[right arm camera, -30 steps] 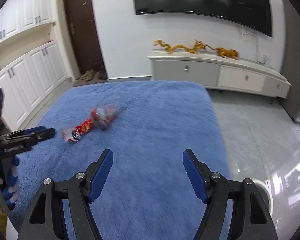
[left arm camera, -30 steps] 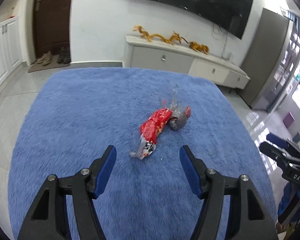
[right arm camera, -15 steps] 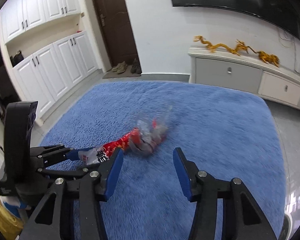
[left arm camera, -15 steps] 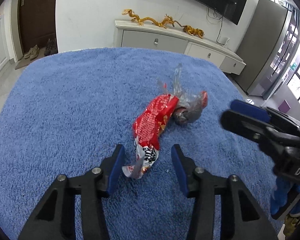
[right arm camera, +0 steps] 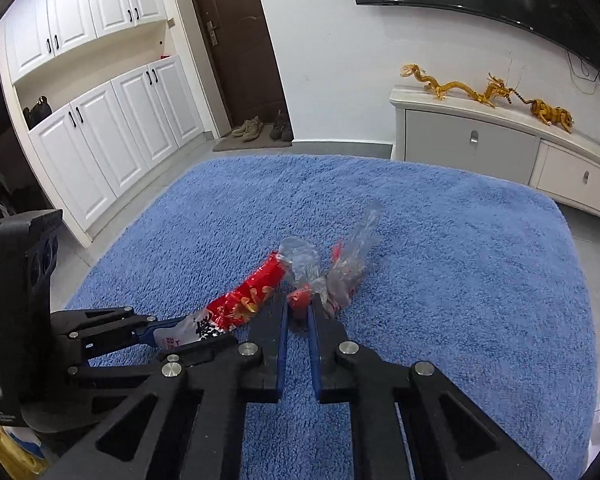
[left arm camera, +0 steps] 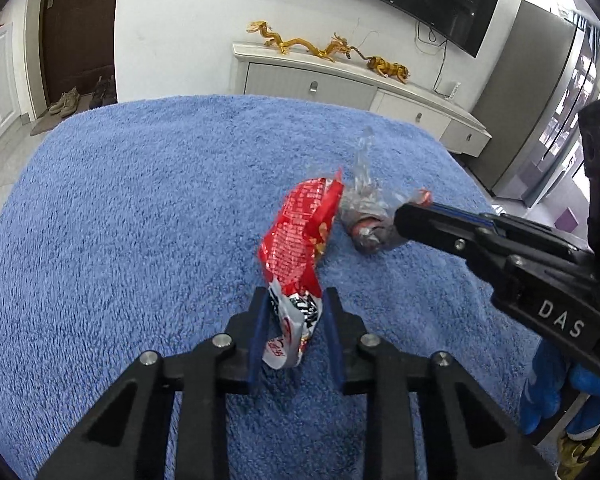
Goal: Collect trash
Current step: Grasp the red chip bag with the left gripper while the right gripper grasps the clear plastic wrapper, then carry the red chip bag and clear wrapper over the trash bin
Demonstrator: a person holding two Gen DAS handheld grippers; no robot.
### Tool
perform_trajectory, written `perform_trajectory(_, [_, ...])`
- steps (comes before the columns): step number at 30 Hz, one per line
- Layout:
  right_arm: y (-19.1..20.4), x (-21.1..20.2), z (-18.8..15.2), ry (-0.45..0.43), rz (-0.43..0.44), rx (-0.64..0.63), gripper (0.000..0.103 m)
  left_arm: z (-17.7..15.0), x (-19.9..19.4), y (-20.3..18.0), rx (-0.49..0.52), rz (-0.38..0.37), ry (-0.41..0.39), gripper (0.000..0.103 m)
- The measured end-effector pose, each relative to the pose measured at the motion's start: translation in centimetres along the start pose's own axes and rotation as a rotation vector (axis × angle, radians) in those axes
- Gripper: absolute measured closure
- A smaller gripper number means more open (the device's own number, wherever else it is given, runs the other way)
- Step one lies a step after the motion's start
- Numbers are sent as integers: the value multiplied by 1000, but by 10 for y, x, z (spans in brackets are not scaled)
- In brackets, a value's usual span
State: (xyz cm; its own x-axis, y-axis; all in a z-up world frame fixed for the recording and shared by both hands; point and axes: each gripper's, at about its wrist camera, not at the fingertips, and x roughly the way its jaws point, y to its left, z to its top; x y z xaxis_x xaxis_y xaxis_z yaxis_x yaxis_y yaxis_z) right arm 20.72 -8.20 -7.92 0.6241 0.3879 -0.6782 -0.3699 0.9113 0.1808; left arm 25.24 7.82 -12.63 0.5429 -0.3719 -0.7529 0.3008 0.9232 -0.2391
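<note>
Jaws of left gripper (left arm camera: pixel 295 312) pressed together on the white lower end of the red snack wrapper (left arm camera: pixel 300 232); jaws of right gripper (right arm camera: pixel 298 312) nearly together, clamped on the red tip of the crumpled clear plastic bag (right arm camera: pixel 324 264). Grasping step in hand, by appearance; both pieces of trash gripped but lying yet on the blue carpet (left arm camera: pixel 120 220), touching each other near its middle. Next move probably a lift, each piece apart from the other, then carrying to a bin, not visible here. Wrapper glossy, creased, red with small print; bag thin, transparent, twisted, one corner standing upward.
</note>
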Motion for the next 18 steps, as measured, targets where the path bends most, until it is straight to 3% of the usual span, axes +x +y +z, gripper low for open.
perform_trajectory(18, [0, -128, -40, -106, -48, 47, 95, -36, -87, -21, -26, -56, -62, 78])
